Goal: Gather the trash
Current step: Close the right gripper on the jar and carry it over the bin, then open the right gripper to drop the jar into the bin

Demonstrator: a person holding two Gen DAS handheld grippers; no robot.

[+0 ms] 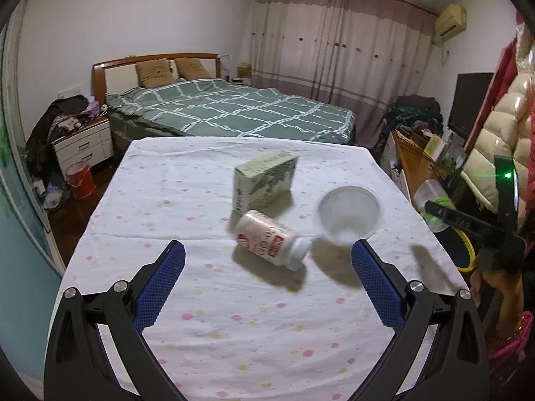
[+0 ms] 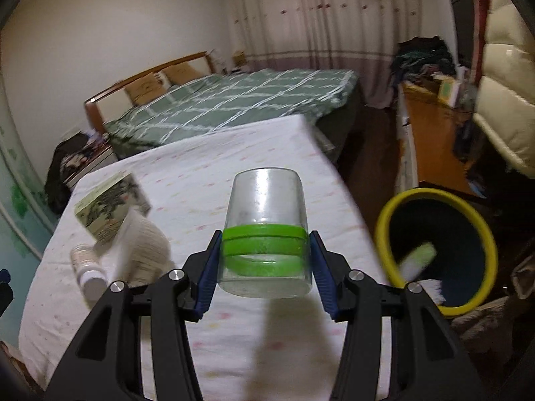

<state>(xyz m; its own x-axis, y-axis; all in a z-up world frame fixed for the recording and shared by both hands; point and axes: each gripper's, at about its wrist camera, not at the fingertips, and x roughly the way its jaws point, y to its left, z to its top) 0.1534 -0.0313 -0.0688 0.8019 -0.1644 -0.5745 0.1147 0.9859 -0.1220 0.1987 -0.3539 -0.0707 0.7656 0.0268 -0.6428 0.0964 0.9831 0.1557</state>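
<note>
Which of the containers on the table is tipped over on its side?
The white pill bottle with the red label, lying cap toward the camera. The clear plastic cup beside it and the printed box behind stand upright.

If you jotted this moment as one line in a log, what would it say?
right gripper: shut on clear jar, near yellow-rimmed bin | left gripper: open, empty | on table: white bottle, box, clear bowl

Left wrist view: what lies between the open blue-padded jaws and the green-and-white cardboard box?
A white plastic pill bottle on its side, apart from the box, seen in the left wrist view.
</note>
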